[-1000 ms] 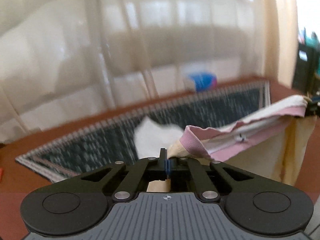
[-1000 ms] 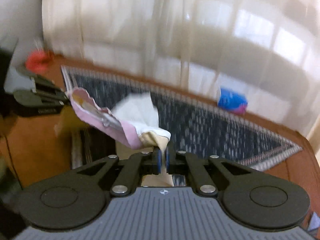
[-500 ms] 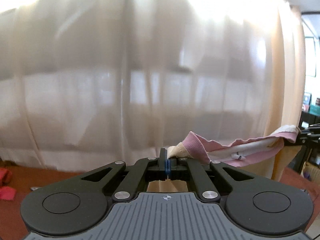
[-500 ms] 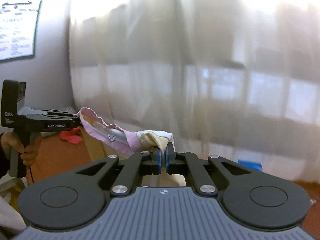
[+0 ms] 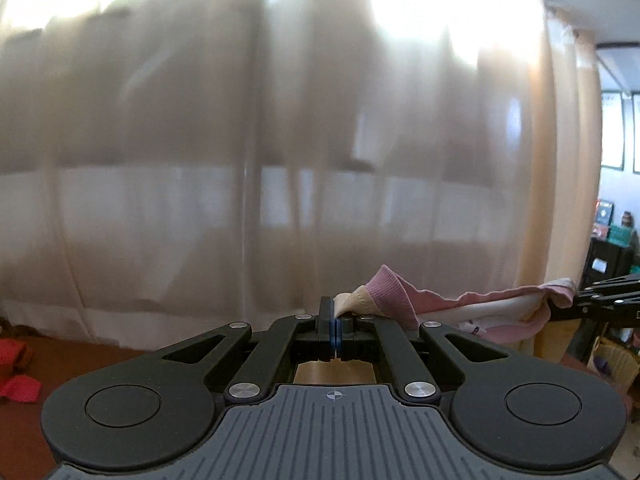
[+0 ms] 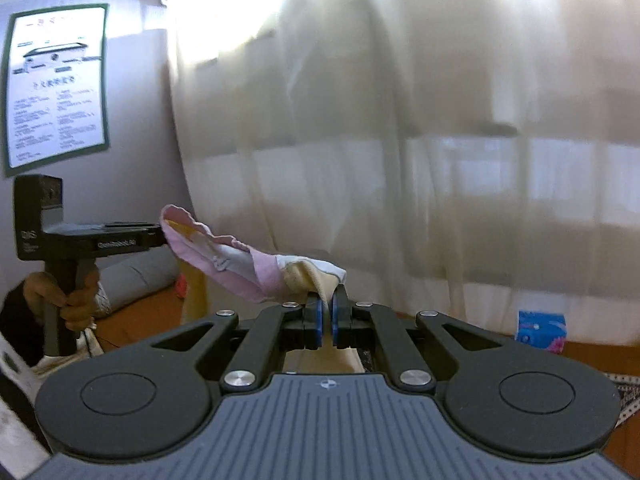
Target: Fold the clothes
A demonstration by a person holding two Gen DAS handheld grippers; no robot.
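Observation:
A cream and white garment with a pink ribbed collar [image 5: 472,308] hangs stretched in the air between my two grippers. My left gripper [image 5: 334,322] is shut on one shoulder of it. My right gripper [image 6: 325,312] is shut on the other shoulder, and the collar [image 6: 224,258] sags between them. The left gripper also shows in the right wrist view [image 6: 160,232], held by a hand at the left. The right gripper shows at the right edge of the left wrist view [image 5: 580,300]. The garment's body hangs below, mostly hidden.
Sheer white curtains [image 6: 400,140] fill the background of both views. A poster [image 6: 56,84] hangs on the grey wall. A blue tissue pack [image 6: 540,330] lies on the brown floor. Red cloth [image 5: 16,376] lies at the far left. A grey bolster [image 6: 136,276] lies low left.
Both grippers have lifted the garment up off the patterned rug, which has dropped out of view. The views now face the curtains. Both grips have held.

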